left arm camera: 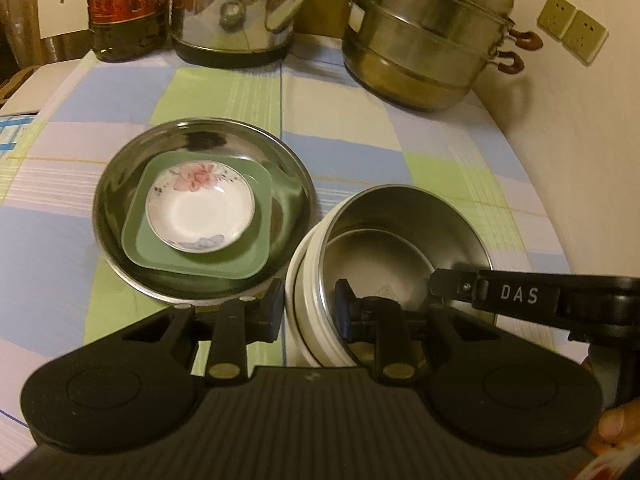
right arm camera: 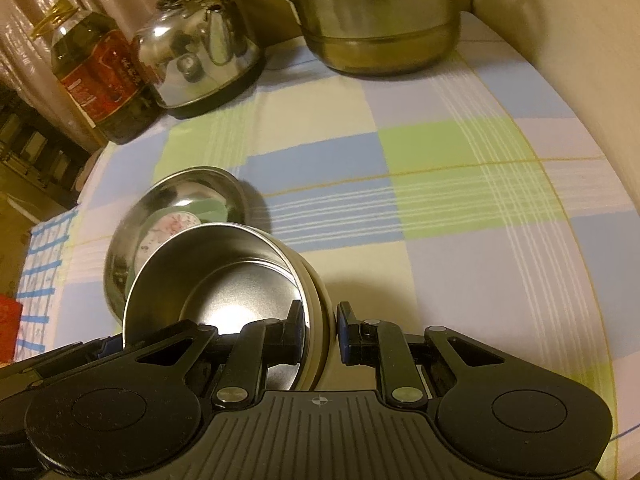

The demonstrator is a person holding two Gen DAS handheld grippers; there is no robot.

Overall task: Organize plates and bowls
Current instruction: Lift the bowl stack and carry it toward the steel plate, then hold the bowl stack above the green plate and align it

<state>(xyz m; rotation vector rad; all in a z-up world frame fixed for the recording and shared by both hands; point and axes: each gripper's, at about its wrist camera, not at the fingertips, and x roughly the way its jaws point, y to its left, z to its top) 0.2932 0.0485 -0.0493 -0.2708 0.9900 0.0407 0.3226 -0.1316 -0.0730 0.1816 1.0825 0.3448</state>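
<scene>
While both of your grippers pinch opposite sides of it, the stack of bowls [left arm camera: 400, 248] sits tilted just beside the steel plate [left arm camera: 116, 216], toward the near edge of the checked tablecloth [right arm camera: 440, 200]. Your left gripper [left arm camera: 310, 314] has its jaws pressed on the stack's near-left rim, one finger outside the white bowl [left arm camera: 298, 280] and the other inside the steel bowl [left arm camera: 404, 216] nested in it. Your right gripper [right arm camera: 320, 330] clamps the stack's opposite rim the same way, one pad inside the steel bowl and one outside the white wall; in the left wrist view its black finger reaches over the rim from the right. Whether the stack's base touches the cloth you cannot tell from either view.

In the steel plate lies a green square plate [left arm camera: 160, 248], and on that a small white saucer [left arm camera: 200, 212] with a pink flower print. At the far side of the table stand an oil bottle [right arm camera: 96, 76], a shiny kettle [right arm camera: 196, 56] and a tiered steel steamer pot [left arm camera: 424, 40]. Two wall sockets [left arm camera: 572, 28] show on the wall at the right.
</scene>
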